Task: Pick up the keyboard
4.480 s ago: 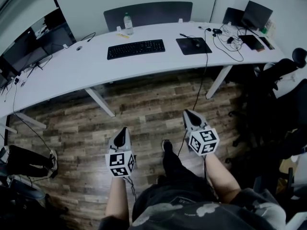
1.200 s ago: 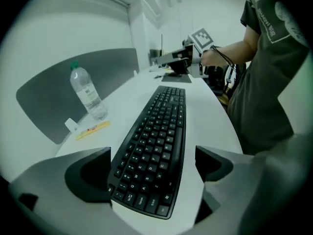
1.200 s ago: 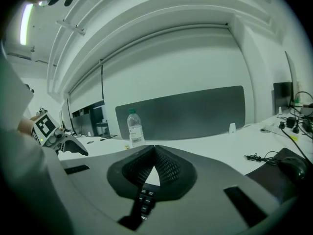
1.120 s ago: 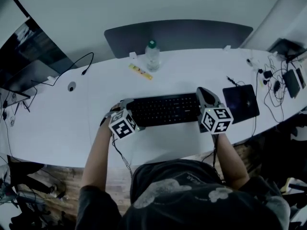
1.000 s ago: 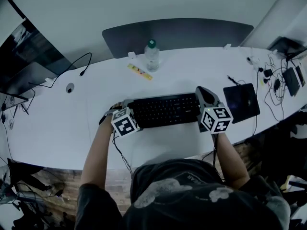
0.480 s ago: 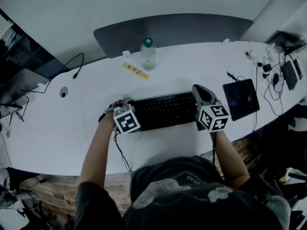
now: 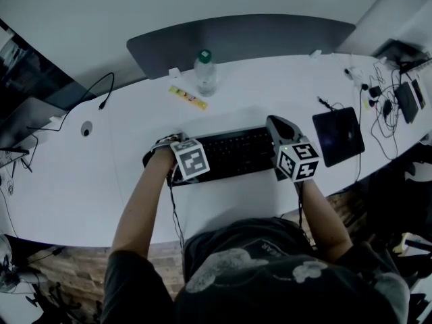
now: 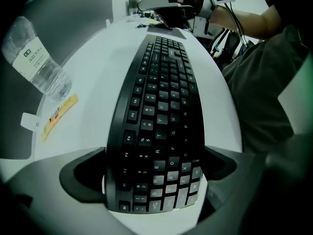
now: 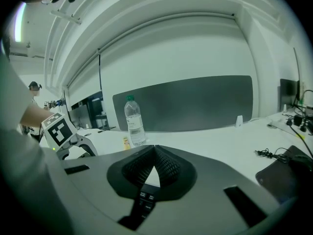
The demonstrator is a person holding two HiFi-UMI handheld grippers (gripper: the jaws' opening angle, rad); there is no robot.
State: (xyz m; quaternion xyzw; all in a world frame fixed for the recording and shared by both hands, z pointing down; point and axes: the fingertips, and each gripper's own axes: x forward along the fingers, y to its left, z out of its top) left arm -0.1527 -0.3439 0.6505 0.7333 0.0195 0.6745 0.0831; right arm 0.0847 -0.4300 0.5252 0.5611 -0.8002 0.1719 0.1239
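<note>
Matt plastic keyboard (image 8: 161,131), smooth desk (image 7: 270,93) (faintly glossy)

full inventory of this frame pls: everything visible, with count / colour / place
desk: 1, white, curved, under everything
keyboard: 1, black, near middle of the desk
water bottle: 1, clear with green cap, upright behind the keyboard
packet: 1, yellow, flat on the desk, just left of the bottle
mouse pad: 1, black, right of the keyboard
cables: several, black, far right of the desk
panel: 1, grey, along the desk's back edge
left claw: 1, grey, opening, astride the keyboard's left end
right claw: 1, grey, shut, at the keyboard's right end
forearms: 2, bare, behind the claws
</note>
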